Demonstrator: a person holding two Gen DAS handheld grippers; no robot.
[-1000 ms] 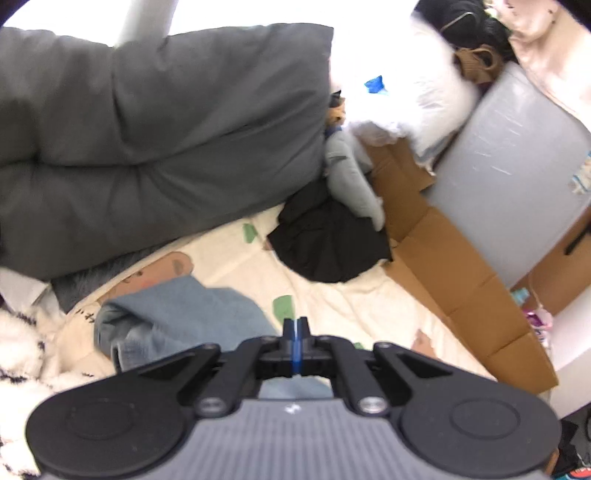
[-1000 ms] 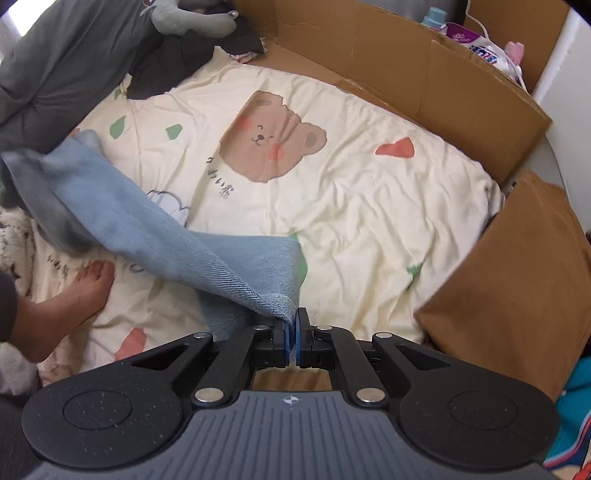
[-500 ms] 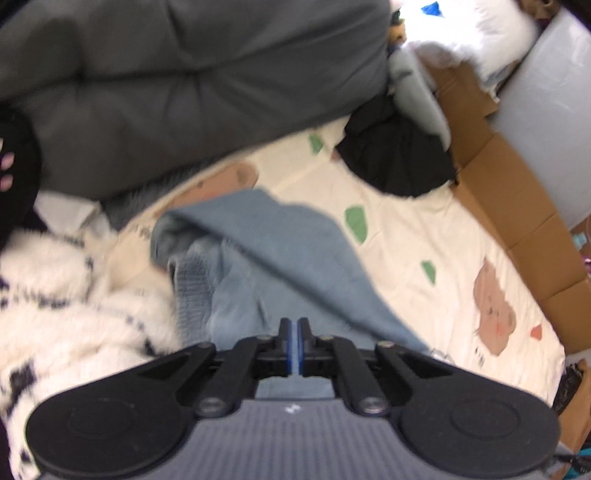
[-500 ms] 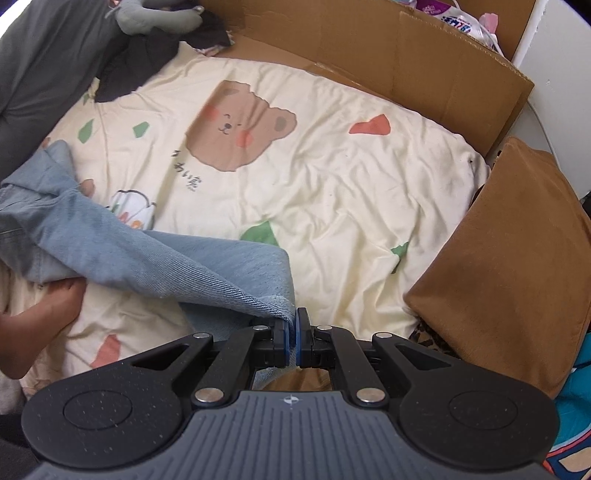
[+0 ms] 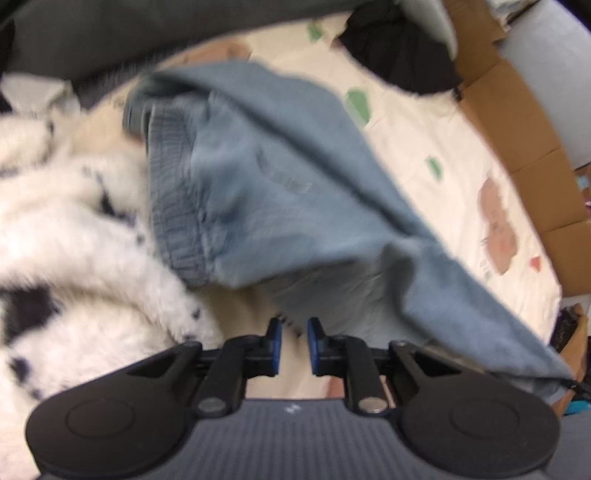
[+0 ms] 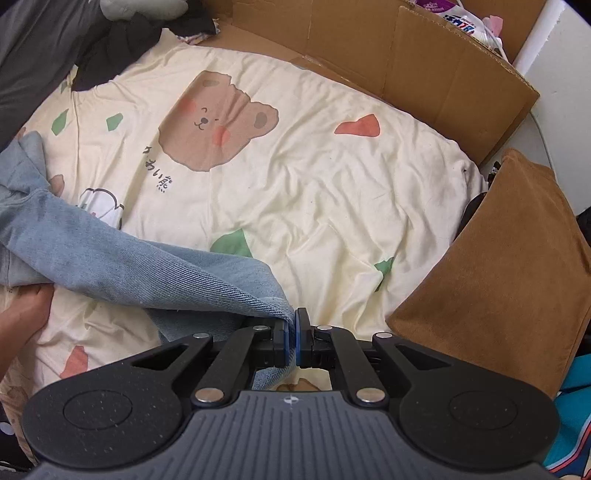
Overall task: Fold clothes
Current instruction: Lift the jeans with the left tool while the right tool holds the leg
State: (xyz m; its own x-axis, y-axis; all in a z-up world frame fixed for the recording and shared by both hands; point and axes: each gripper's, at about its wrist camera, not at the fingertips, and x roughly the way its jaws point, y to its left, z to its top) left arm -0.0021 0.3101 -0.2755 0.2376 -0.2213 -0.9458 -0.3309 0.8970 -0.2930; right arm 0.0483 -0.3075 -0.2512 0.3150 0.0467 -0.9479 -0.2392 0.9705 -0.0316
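Light blue jeans lie partly lifted over a cream bear-print bedsheet. Their elastic waistband shows in the left wrist view. My left gripper is open and empty, just short of the denim. My right gripper is shut on a hem corner of the jeans, which stretch away to the left above the bedsheet.
A fluffy white black-spotted blanket lies left. A grey duvet and black garment lie at the back. Cardboard lines the far side. A brown cushion sits right. A bare foot rests lower left.
My left gripper has opened and moved in over the jeans' waistband area. My right gripper has pulled its held corner further right, stretching the denim.
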